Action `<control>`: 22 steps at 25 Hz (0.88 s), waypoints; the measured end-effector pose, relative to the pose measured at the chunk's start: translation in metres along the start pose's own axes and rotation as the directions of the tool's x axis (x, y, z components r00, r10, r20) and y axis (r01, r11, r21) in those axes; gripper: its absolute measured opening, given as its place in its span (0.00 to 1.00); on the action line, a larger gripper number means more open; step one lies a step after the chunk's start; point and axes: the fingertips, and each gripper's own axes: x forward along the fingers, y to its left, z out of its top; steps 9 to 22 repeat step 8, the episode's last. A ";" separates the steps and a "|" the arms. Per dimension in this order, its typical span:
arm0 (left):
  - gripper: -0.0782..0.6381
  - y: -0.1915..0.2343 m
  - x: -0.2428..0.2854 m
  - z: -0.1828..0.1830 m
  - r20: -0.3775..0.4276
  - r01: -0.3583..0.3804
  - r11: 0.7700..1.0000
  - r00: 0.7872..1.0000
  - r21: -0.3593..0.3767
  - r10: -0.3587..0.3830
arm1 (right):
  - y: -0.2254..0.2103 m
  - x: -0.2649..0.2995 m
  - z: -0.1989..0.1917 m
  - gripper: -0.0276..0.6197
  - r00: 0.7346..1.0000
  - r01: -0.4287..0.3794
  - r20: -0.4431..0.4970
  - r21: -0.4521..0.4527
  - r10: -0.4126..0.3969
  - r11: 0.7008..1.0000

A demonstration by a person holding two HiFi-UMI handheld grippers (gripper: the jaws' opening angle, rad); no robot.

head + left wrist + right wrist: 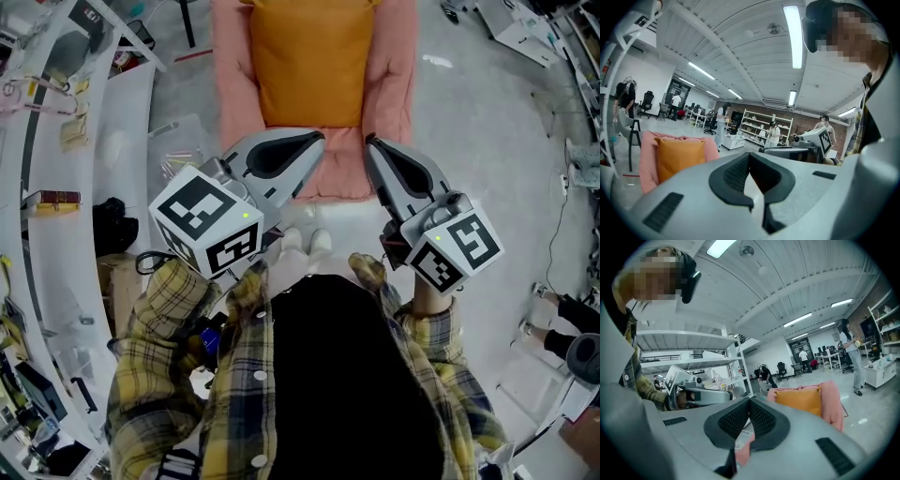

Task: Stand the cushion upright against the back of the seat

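Grey-shelled with black ribbed pads, the left gripper (317,142) has its jaws pressed together on nothing. It points nearly level at the front edge of the pink seat (339,174), just short of it.

Ahead of both grippers, and between the lines they point along, the orange cushion (305,61) already stands on its lower edge. Its back is toward the seat's padded back, which rises above and to either side of it. From the left gripper's own view it looks upright, perhaps leaning slightly backward. Whether it rests flush against the padding cannot be told.

The right gripper (371,142) is likewise shut and empty, level with its partner and close beside it. The pink showing under its pads looks like the seat beyond, not fabric pinched.

I judge the cushion placed, so the step in hand is a check and a clean retreat. To do it well:
- Keep both closed tips clear of the cushion's face, since a stray nudge low down could slide its base forward.
- If it needs settling, press gently with both shut tips high on the face, one toward each top corner, pushing straight away from the grippers.
- Press evenly, so it meets the back squarely and does not twist.
- Draw both grippers straight back together.
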 end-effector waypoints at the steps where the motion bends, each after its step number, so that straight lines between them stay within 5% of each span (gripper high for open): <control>1: 0.12 0.000 -0.001 0.000 0.000 0.000 1.000 1.000 0.000 0.000 | 0.001 0.000 0.000 0.07 1.000 0.000 0.000 0.000 0.000 1.000; 22: 0.12 0.018 -0.013 0.003 0.009 -0.019 1.000 1.000 0.016 0.018 | 0.006 0.018 0.008 0.07 1.000 -0.025 -0.014 -0.026 0.024 0.999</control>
